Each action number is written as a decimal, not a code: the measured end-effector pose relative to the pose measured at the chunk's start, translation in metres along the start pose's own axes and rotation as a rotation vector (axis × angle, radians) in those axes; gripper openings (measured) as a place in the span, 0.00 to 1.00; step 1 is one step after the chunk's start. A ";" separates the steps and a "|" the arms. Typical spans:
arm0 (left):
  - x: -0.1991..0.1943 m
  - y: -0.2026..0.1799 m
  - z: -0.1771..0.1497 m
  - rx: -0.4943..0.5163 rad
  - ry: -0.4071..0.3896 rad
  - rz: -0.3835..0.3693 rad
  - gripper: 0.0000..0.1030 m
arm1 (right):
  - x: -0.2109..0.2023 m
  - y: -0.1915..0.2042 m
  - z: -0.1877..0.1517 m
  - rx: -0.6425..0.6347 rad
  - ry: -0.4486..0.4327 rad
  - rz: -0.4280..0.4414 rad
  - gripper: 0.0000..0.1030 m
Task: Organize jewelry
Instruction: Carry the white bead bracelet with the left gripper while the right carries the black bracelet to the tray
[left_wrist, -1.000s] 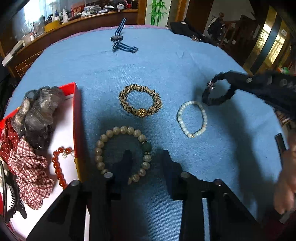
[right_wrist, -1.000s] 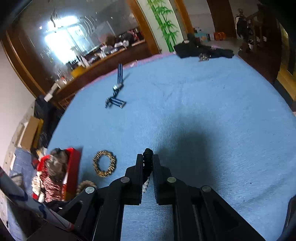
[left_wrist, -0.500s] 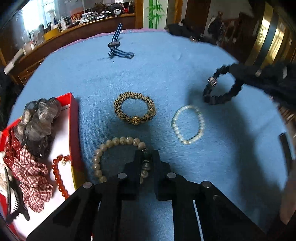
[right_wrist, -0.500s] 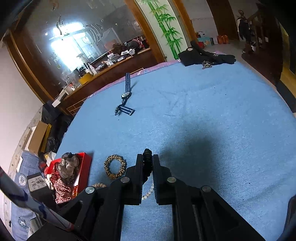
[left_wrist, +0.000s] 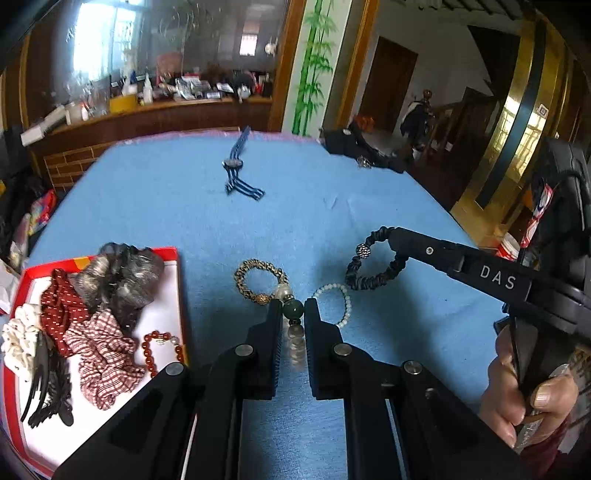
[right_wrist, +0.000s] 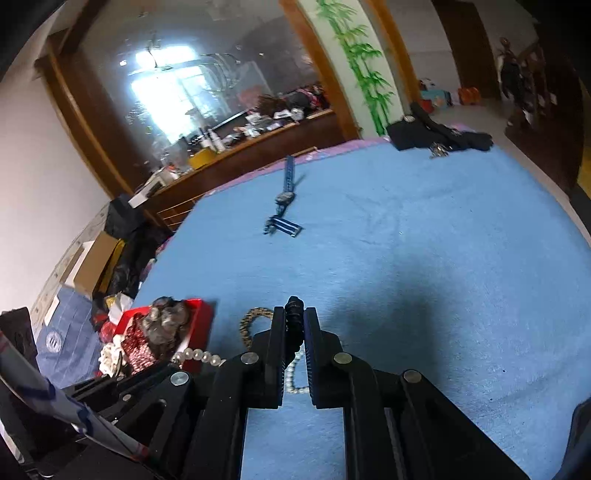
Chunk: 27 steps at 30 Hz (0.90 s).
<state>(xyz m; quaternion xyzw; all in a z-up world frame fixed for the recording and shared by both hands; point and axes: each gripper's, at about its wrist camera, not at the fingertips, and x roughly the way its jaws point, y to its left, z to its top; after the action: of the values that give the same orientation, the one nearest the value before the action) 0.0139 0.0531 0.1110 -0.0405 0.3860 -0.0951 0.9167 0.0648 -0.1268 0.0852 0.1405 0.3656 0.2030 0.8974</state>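
My left gripper (left_wrist: 293, 306) is shut on the dark green bead of a pale beaded bracelet (left_wrist: 295, 338), which hangs from the jaws above the blue cloth. To its right, my right gripper (left_wrist: 393, 236) is shut on a black ruched bracelet (left_wrist: 373, 267) that dangles as a loop; in the right wrist view that gripper (right_wrist: 294, 314) pinches the same black bracelet (right_wrist: 294, 308). A leopard-print bracelet (left_wrist: 258, 277) and a small white pearl bracelet (left_wrist: 341, 299) lie flat on the cloth just beyond my left fingertips.
A red box (left_wrist: 173, 254) at the left holds scrunchies, a black hair claw and a red bead bracelet (left_wrist: 162, 347). A blue striped watch (left_wrist: 236, 173) lies farther back, and dark clothing (left_wrist: 362, 147) at the far edge. A hand (left_wrist: 524, 387) grips the right tool.
My left jaws closed on the beaded bracelet's green bead and lifted it off the cloth. The right gripper rose a little, still holding the black bracelet.
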 end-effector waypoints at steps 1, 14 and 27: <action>-0.002 -0.001 -0.003 0.002 -0.007 0.014 0.11 | -0.001 0.004 -0.001 -0.018 -0.002 0.003 0.10; -0.007 0.007 -0.021 -0.018 -0.035 0.065 0.11 | -0.002 0.030 -0.014 -0.112 0.012 0.033 0.10; -0.035 0.020 -0.026 -0.033 -0.075 0.078 0.11 | -0.006 0.045 -0.022 -0.111 0.034 0.097 0.10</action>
<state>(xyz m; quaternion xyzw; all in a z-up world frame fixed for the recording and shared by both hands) -0.0256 0.0795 0.1146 -0.0441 0.3541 -0.0512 0.9328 0.0334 -0.0879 0.0915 0.1045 0.3617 0.2684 0.8867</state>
